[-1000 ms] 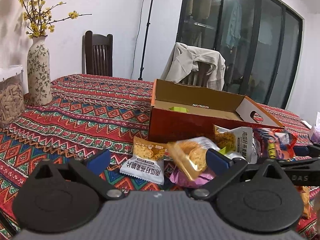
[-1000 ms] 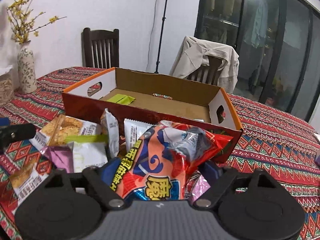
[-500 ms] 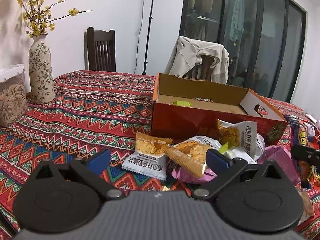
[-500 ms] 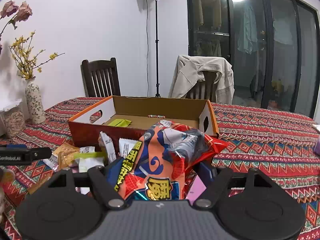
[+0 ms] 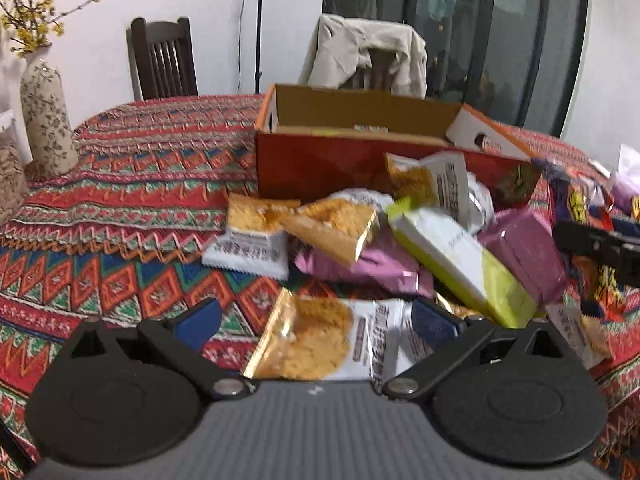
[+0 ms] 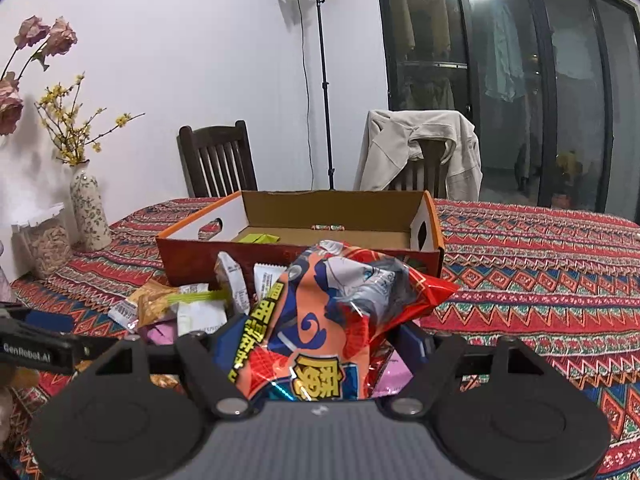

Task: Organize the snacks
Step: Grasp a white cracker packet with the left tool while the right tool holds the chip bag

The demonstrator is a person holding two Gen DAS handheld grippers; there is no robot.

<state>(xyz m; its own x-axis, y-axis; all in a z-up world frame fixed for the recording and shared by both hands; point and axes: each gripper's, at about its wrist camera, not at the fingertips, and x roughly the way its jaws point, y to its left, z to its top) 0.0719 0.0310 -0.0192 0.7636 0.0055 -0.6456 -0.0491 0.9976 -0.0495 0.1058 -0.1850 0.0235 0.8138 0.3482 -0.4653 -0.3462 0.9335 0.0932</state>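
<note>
Both grippers are shifting since a second ago: the left gripper [image 5: 316,322] is dipping toward the snack pile so that a cracker packet [image 5: 320,340] now lies between its jaws, while the right gripper [image 6: 320,344] is lifting its view so the cardboard box [image 6: 304,256] sits farther off and more of the room shows. That right gripper is clamped on a large red-and-orange snack bag [image 6: 340,320], jaws held wide by the bag's bulk; the bag is standing roughly upright in the grip, its long axis running up and slightly away from the camera, crumpled top pointing toward the box. The box is lying straight ahead of the bag — directly along the gripper's pointing line, beyond the loose packets on the desk [image 6: 540,280] — with its long axis running across the view and its open top facing up, so the right hand is plainly the nearer one for this drop. Inside, only a green packet [image 6: 258,238] and a small wrapped sweet [image 6: 330,227] are showing, leaving plenty of floor. The left gripper's jaws are standing apart, not pressing on anything; the cracker packet between them is lying flat, its long axis crosswise to the fingers, printed white end toward the right finger.
</note>
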